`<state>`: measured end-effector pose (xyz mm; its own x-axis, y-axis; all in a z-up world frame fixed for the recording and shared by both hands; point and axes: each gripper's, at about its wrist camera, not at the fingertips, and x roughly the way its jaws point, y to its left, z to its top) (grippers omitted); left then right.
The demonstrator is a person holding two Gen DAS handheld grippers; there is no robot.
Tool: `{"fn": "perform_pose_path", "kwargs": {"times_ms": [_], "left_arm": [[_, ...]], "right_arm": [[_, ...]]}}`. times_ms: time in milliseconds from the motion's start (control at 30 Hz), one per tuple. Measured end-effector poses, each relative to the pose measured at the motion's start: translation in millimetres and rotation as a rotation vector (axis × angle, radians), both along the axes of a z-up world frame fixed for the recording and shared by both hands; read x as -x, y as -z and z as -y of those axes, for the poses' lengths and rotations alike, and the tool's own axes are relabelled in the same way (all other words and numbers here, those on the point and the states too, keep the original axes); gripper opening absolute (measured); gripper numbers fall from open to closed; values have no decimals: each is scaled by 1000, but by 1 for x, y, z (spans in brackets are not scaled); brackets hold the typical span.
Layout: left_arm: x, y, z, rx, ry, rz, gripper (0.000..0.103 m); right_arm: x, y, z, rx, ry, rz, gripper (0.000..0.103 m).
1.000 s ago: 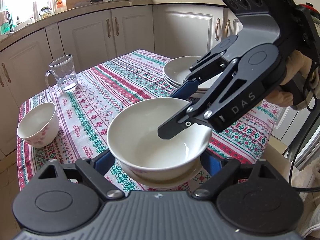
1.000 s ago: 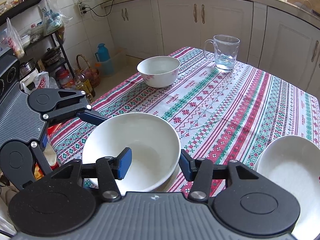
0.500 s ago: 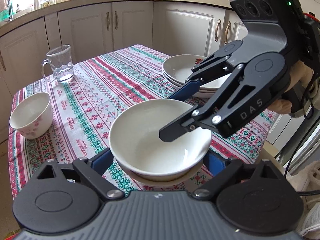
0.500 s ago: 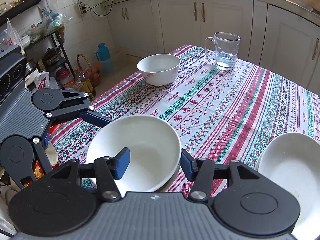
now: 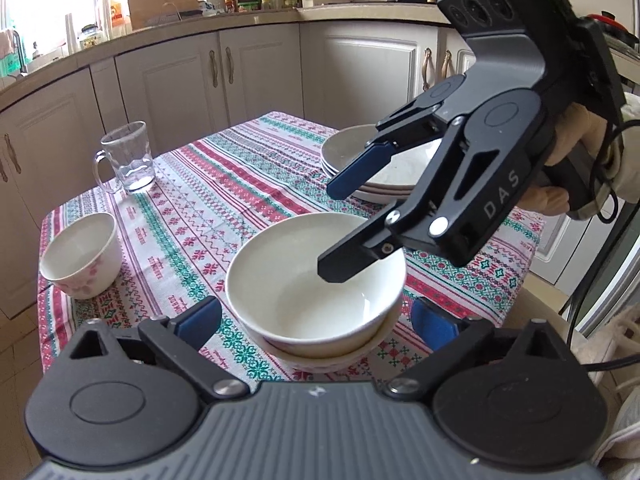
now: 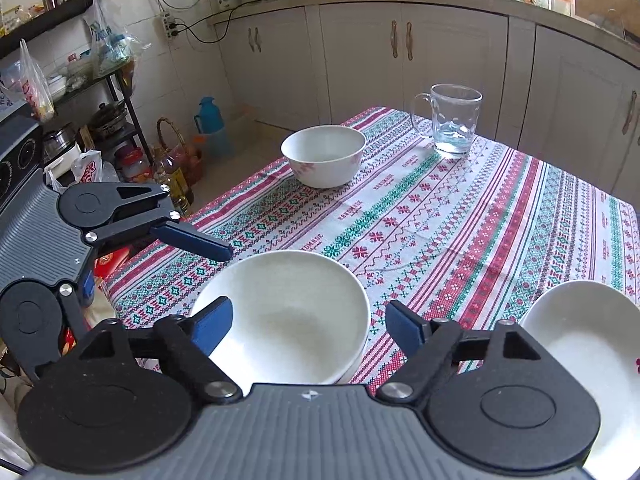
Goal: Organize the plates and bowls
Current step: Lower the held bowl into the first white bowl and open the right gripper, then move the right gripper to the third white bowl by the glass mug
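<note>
White ceramic bowl [image 5: 316, 292] was released onto 2nd bowl; right hand-held gripper [image 6: 308, 322] & left hand-held gripper [image 5: 316, 320] jaws opening, nothing pinched. Nesting judged done.

Nested bowls [image 5: 316, 280] sit between single bowl [image 5: 82, 256] and plates [image 5: 380, 168].

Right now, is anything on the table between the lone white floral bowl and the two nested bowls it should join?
Nothing visible. Only bare patterned tablecloth lies between the lone white floral bowl and the nested white bowls. The clear glass mug stands off to the side, outside that path.
</note>
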<state>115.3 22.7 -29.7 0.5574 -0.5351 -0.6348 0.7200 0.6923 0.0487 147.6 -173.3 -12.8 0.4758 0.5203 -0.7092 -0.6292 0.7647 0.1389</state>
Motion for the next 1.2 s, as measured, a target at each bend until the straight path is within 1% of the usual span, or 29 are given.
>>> {"fn": "perform_pose_path", "kwargs": {"times_ms": [67,200,300,367,400,467,600,667,833,1000,1100,1200], "left_arm": [[3,-3,-5,7,-9,22,102],[2,-5,-20,12,-66,54,102],[-3,-5,-35,34,-118,41,102],[-9,-5,-44,33,-158,1,101],[-12,-4,-49,44,-174,-18,102],[-17,-2,-60,61,-227,-36,102],[-26,2,-75,34,-303,-2,102],[-32,1,-82,38,-326,18,102],[-58,3,-98,44,-393,56,102],[-91,11,-106,33,-445,62,101],[-109,18,-107,21,-454,68,102],[-122,24,-106,24,-440,75,102]], "right_arm": [[1,-4,0,4,2,17,95],[3,-12,-3,9,6,58,103],[4,-19,-7,10,8,81,103],[5,-22,-11,21,8,98,103],[5,-24,-13,28,7,107,103],[5,-26,-17,36,-1,118,103],[1,-29,-28,48,-11,143,103],[-2,-31,-33,64,-15,157,103],[-18,-36,-47,74,-30,163,103],[-42,-40,-61,93,-45,162,103],[-60,-39,-69,100,-57,153,103],[-81,-34,-77,107,-70,141,103]]}}
